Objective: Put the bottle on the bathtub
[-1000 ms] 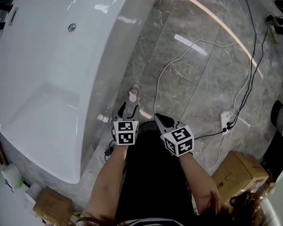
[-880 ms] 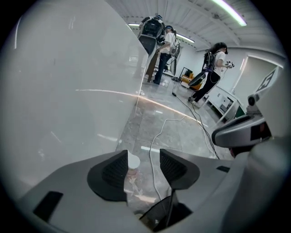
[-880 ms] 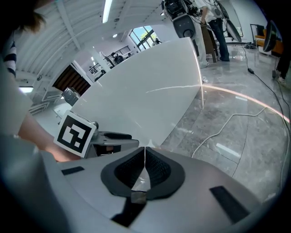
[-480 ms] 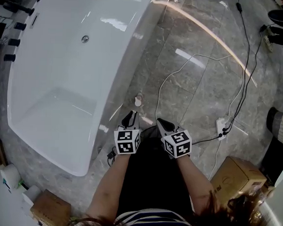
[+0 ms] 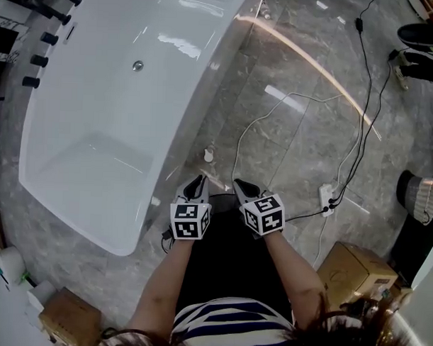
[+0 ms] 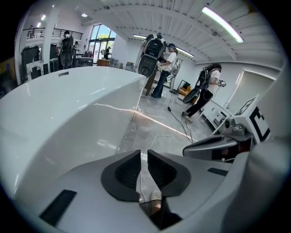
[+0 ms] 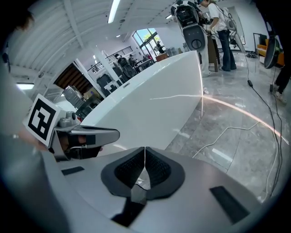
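Since a second ago the view has drawn back. More of the white bathtub (image 5: 182, 132) now shows on my left, and the bottle (image 5: 208, 156) sits a little further ahead of my left gripper (image 5: 195, 187) than it did.

The bottle stands on the grey stone floor (image 5: 289, 136), close to the tub's outer wall and not yet on the tub. My two grippers are side by side just in front of me, both short of it.

The left gripper's jaws are nearly together, with only a thin slit between them and nothing held. The jaws of my right gripper (image 5: 243, 189) are pressed together at the tips and are also empty.

The bottle looks small, with a pale cap. I judge it to be light and probably plastic, so it should lift easily. It could tip or skid on the polished floor if I nudge it. I would open the left jaws wider and take it around the body, below the cap. The tub's edge is glossy and curved, so the bottle may slide unless set down flat.

I count one bottle, one bathtub and two grippers. Two cardboard boxes sit at the edges, one at lower right (image 5: 355, 269) and one at lower left (image 5: 62, 316). A white cable (image 5: 253, 127) and a black cable (image 5: 364, 103) trail across the floor.
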`<action>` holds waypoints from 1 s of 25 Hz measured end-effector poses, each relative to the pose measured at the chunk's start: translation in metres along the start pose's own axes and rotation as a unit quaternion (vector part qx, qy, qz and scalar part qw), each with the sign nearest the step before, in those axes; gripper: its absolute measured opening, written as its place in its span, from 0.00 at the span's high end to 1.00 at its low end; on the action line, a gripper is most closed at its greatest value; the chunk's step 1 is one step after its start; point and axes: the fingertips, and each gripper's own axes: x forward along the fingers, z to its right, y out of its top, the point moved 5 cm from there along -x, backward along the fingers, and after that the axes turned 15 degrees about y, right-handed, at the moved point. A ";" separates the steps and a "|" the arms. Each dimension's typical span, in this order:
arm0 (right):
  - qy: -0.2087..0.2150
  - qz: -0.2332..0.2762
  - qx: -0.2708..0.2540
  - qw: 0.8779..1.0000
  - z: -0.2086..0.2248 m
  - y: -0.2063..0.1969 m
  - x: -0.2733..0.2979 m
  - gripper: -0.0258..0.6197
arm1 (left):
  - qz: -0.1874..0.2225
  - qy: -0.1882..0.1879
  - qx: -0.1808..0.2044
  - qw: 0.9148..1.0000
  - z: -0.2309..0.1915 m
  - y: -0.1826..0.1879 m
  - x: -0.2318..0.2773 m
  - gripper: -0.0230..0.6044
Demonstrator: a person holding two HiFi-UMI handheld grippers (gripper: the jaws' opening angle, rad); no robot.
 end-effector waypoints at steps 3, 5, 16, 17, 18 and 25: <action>0.001 -0.003 -0.002 1.000 -0.006 0.007 -0.006 0.92 | -0.005 0.002 -0.009 1.000 0.003 0.004 -0.013 0.88; 0.004 -0.003 -0.002 1.000 -0.009 0.012 -0.010 0.92 | -0.007 0.002 -0.014 1.000 0.006 0.008 -0.020 0.88; 0.002 -0.011 -0.010 1.000 -0.020 0.026 -0.027 0.92 | -0.008 -0.002 -0.017 1.000 0.013 0.023 -0.049 0.88; -0.001 -0.012 -0.011 1.000 -0.020 0.026 -0.029 0.92 | -0.008 -0.003 -0.017 1.000 0.013 0.023 -0.051 0.88; -0.002 -0.013 -0.013 1.000 -0.020 0.027 -0.031 0.92 | -0.008 -0.004 -0.017 1.000 0.014 0.024 -0.052 0.88; -0.001 -0.012 -0.018 1.000 -0.025 0.036 -0.037 0.92 | -0.009 -0.004 -0.013 1.000 0.014 0.029 -0.059 0.88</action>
